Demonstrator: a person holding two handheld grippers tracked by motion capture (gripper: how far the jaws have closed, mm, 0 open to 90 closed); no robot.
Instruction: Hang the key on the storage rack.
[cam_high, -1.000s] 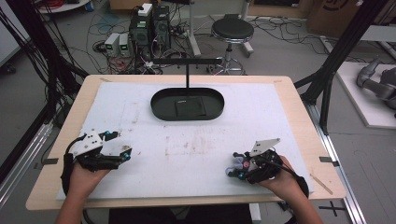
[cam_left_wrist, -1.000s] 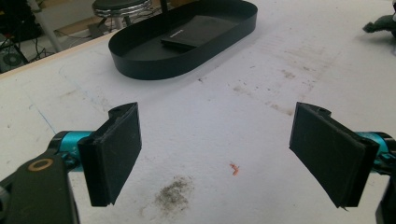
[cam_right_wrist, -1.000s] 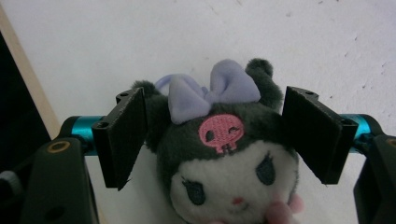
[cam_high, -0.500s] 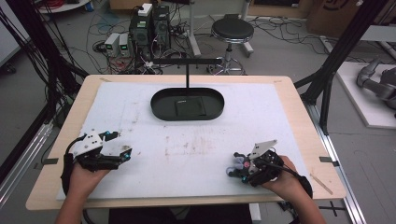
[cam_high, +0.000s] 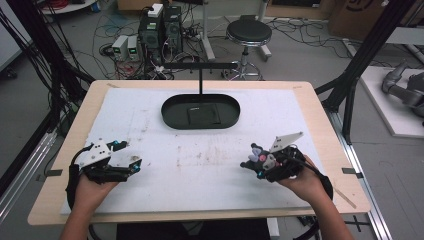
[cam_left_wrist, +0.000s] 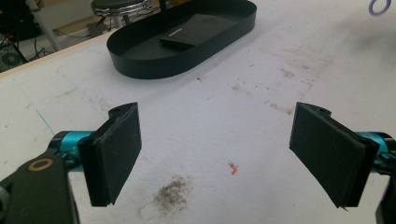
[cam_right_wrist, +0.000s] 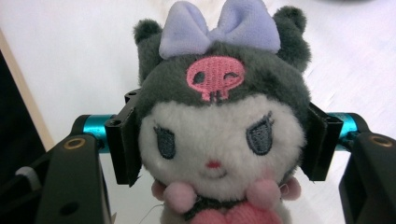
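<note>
Plush toy (cam_right_wrist: 219, 135) with a dark hood, a lilac bow and a pink skull patch is sitting between the jaws of the right gripper (cam_high: 260, 162), which are pressing against both sides of its head. Seen from the high view, the toy (cam_high: 258, 156) is lying near the person's side of the white surface (cam_high: 210, 160), well apart from the black oval tray (cam_high: 170, 111) and to the right of it. The tray is standing at the far side of the surface, and a flat dark pad (cam_left_wrist: 194, 37) is lying inside it. The left gripper (cam_high: 131, 165) is resting on the surface on the near left of the tray, well apart from it; its jaws are standing wide with nothing between them, facing the tray (cam_left_wrist: 140, 65) across the stained white surface (cam_left_wrist: 219, 126).
</note>
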